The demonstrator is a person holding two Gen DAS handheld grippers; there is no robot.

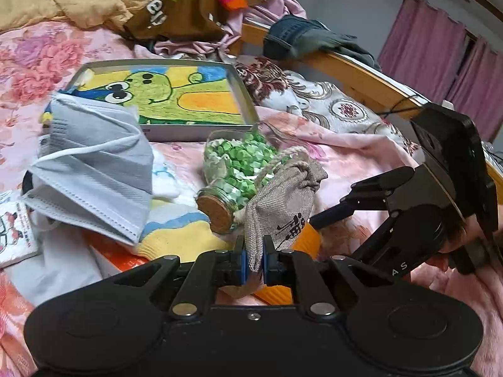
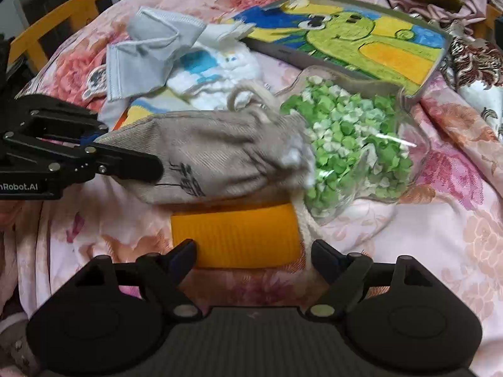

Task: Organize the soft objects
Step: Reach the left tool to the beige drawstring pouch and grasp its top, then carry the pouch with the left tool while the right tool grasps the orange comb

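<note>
Left gripper [image 1: 254, 259] clenches the linen pouch [image 1: 283, 210]; right gripper [image 2: 253, 256], released, hovers at its six o'clock; sorting barely begun.

Both wrist views sit close above the bed [image 1: 78, 50], angled down. The left looks toward the bed rail [image 1: 361, 72]; the right looks across from the other side, perhaps steeper. Both share the linen pouch [image 1: 283, 204], jar [image 2: 355, 144] and picture tray [image 2: 433, 72].

so much colour here: pink floral bedspread [image 2: 456, 235], beige linen drawstring pouch [image 2: 220, 160] with black print, glass jar of green and white paper stars [image 2: 355, 144], ribbed orange roll [image 2: 235, 235], grey-and-white face mask [image 1: 94, 169], green cartoon dino picture [image 1: 176, 94] on yellow and blue
</note>
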